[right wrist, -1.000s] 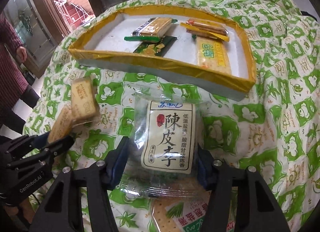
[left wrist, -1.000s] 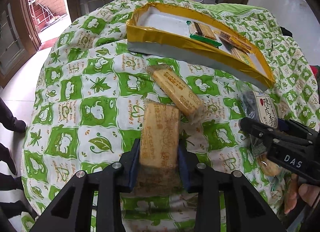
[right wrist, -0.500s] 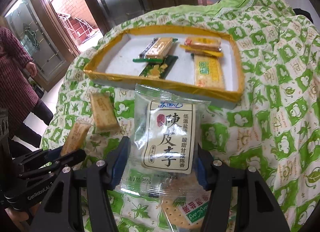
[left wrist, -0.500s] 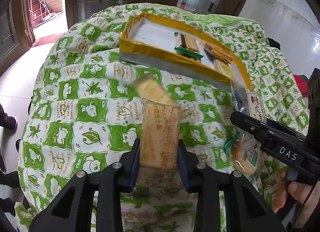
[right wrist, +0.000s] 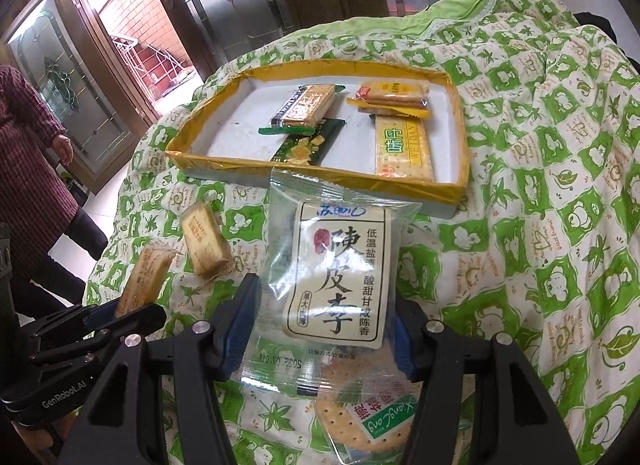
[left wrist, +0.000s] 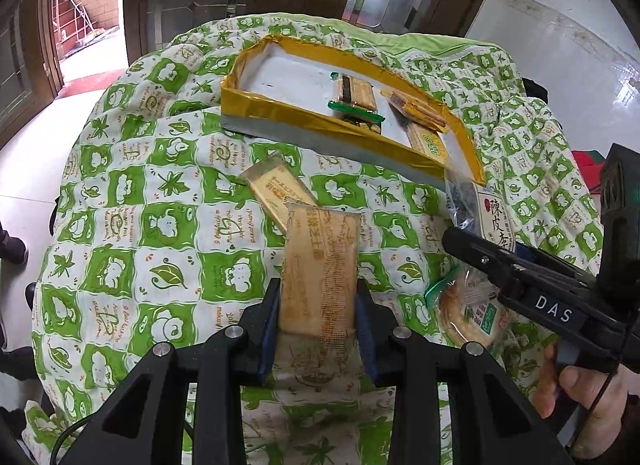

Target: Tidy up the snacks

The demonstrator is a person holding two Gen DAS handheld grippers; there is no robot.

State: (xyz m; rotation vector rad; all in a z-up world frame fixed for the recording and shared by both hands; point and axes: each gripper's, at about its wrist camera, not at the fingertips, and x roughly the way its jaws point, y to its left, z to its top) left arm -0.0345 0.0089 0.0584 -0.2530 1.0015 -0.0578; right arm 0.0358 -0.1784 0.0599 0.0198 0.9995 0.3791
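Observation:
My left gripper (left wrist: pixel 318 297) is shut on a tan biscuit pack (left wrist: pixel 320 265) and holds it above the quilt; it also shows in the right wrist view (right wrist: pixel 142 281). My right gripper (right wrist: pixel 326 305) is shut on a clear plum packet with a white label (right wrist: pixel 336 265), also seen in the left wrist view (left wrist: pixel 486 213). A yellow-rimmed tray (right wrist: pixel 320 175) ahead holds several snack packs (right wrist: pixel 402 145). A second tan biscuit pack (left wrist: pixel 274 189) lies on the quilt. A round cracker pack (right wrist: pixel 364 421) lies below my right gripper.
A green-and-white quilt (left wrist: pixel 160 225) covers the round table. Glass doors (right wrist: pixel 240 5) stand behind. A person in a striped red top (right wrist: pixel 28 185) stands at the left. A white tiled floor (left wrist: pixel 24 153) lies left of the table.
Both grippers have risen and pulled back from the table, each with its snack lifted clear of the quilt. The tray now looks farther away.

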